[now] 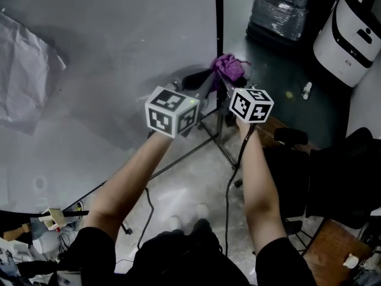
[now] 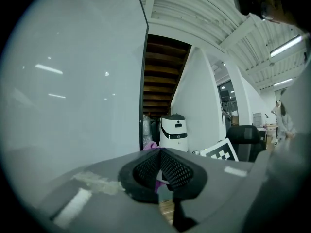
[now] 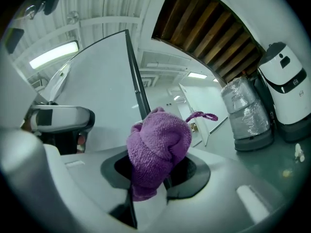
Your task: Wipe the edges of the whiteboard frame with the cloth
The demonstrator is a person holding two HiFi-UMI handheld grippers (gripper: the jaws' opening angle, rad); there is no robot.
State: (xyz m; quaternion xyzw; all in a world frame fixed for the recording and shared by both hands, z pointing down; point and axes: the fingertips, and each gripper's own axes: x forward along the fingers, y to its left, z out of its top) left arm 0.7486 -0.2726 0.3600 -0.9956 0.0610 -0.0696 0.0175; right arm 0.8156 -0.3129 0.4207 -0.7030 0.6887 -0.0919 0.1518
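Note:
The whiteboard [image 1: 119,46] fills the left of the head view, with its dark frame edge [image 1: 218,34] running down its right side. My right gripper [image 3: 160,171] is shut on a bunched purple cloth [image 3: 158,147], and the cloth [image 1: 228,68] sits against that frame edge low on the board. In the right gripper view the frame edge [image 3: 137,89] rises just behind the cloth. My left gripper [image 2: 159,168] is shut, its mesh pads pressed together; a sliver of purple shows behind them. It sits just left of the cloth, in front of the board, beside the frame edge [image 2: 145,72].
Stand legs [image 1: 199,145] and a cable cross the floor below the board. A white machine [image 1: 351,34] and a wrapped bundle [image 1: 280,5] stand beyond the frame. A black chair [image 1: 333,177] is at the right. Crumpled sheeting [image 1: 24,70] hangs on the board's left.

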